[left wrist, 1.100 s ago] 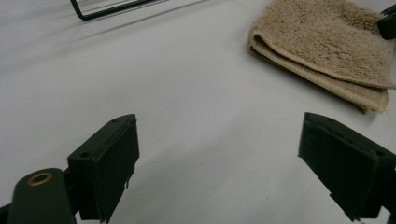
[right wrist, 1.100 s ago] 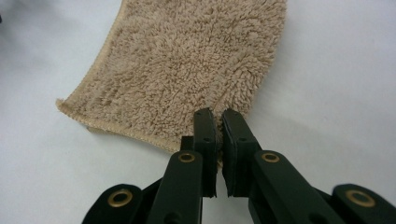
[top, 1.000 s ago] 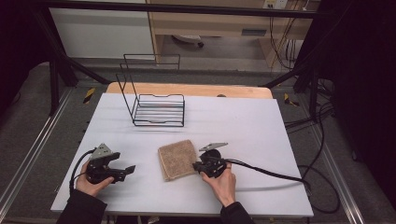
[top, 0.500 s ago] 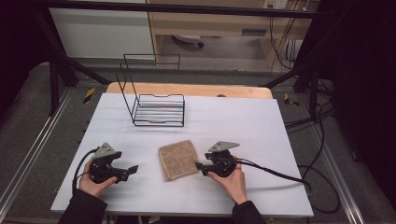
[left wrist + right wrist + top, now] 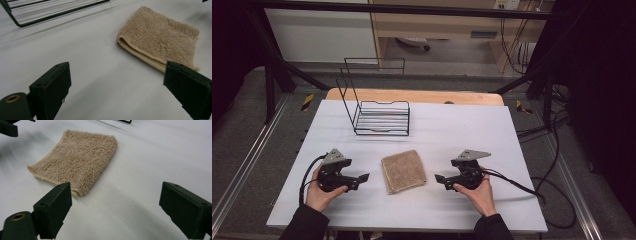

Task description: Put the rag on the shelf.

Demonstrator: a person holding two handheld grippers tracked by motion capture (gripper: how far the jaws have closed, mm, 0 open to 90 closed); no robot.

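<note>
High view: a white table (image 5: pixel 462 130) takes up the middle of the frame, with a person's two forearms coming in from the bottom edge. A folded tan towel (image 5: pixel 403 171) lies flat on the table, a little below the centre of the frame, touched by neither gripper. The left gripper (image 5: pixel 362 177) sits at lower left, just to the left of the towel, its jaws pointing right toward it. The right gripper (image 5: pixel 441 178) sits at lower right, a short gap to the right of the towel, its jaws pointing left toward it. A black wire rack (image 5: pixel 379 112) stands on the table in the upper left of the frame, well apart from the towel and both grippers. A black cable (image 5: pixel 522 186) trails from the right gripper toward the right edge of the table.

Left gripper view: the two black jaws stand spread wide with bare table between them. The towel (image 5: pixel 160 42) lies in the upper right of the frame, its folded edge facing the camera, and the rack's base wires (image 5: pixel 50 12) cross the upper left.

Right gripper view: the jaws have just been opening and now stand wide apart, with nothing between them. The towel (image 5: pixel 77 162) lies in the upper left of the frame, beyond the left-hand jaw.
</note>
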